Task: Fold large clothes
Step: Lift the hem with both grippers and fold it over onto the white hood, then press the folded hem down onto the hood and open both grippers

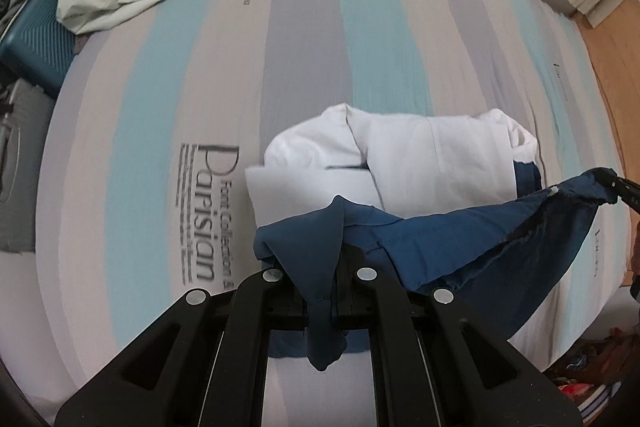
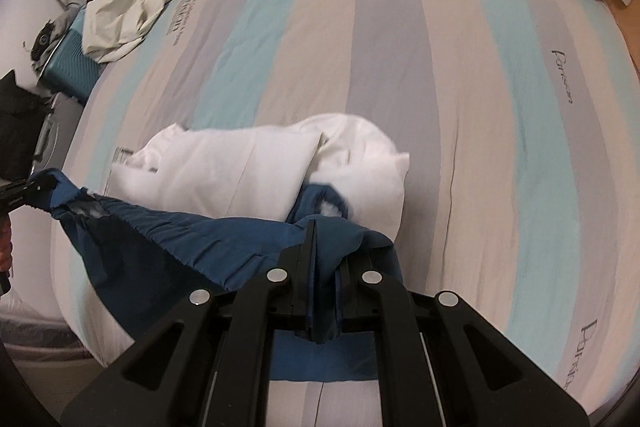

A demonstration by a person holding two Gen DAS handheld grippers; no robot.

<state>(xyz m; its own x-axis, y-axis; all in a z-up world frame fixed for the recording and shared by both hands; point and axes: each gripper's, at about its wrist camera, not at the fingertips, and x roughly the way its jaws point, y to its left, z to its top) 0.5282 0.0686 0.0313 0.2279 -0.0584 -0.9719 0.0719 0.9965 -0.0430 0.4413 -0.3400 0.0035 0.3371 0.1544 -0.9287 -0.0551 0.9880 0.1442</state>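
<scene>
Both grippers, my left gripper [image 1: 320,291] and right gripper [image 2: 320,291], are clenched on the blue garment [image 1: 440,239], its edge slung between them above the striped bed [image 1: 304,47]. I judge it light, limp and smooth, best held at corners. White clothing [image 1: 400,151] lies bunched just behind it.
</scene>
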